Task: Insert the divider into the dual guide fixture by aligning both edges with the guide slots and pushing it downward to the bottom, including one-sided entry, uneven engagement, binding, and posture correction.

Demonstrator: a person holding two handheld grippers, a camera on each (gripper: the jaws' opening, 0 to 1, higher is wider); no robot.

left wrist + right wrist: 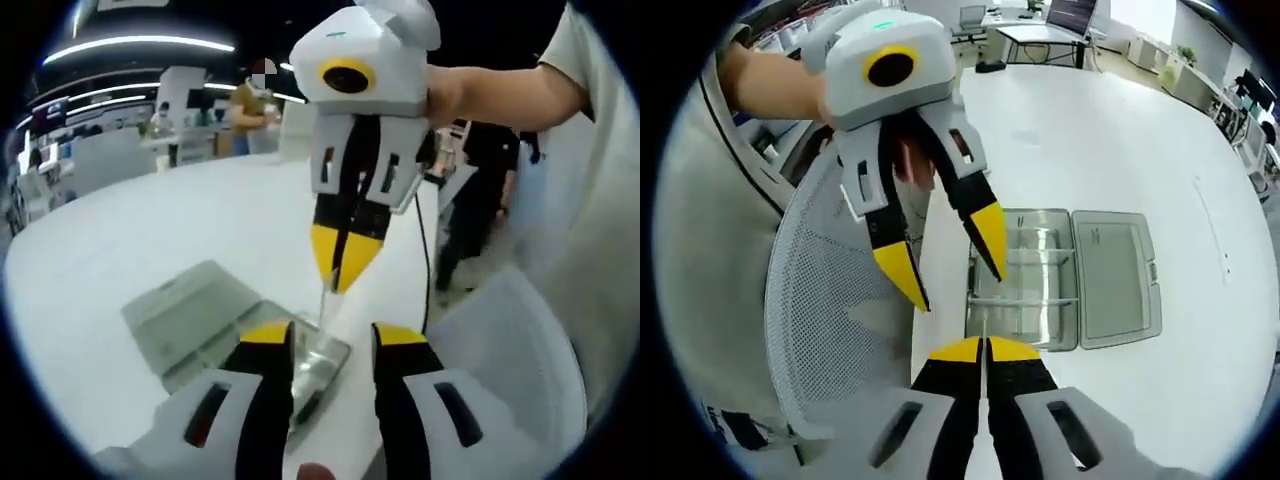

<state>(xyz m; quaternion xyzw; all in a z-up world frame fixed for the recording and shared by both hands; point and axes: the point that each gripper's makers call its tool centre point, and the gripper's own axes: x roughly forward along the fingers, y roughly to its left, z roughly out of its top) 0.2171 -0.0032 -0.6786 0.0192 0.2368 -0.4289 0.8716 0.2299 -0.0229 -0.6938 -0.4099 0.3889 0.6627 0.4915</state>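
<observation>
On the white table [1110, 150] lies a clear plastic case, the fixture [1025, 280], its hinged lid [1115, 272] folded flat beside it; no legible writing or brand can be made out. The right gripper [985, 345] is pinched closed on the divider [326, 300], a thin transparent sheet held upright over the fixture's near edge, though whether its lower edge touches a slot is unclear. The left gripper [945, 265] hangs just beside the fixture, jaws spread and holding nothing. A white mesh chair [835, 330] stands against the table edge.
</observation>
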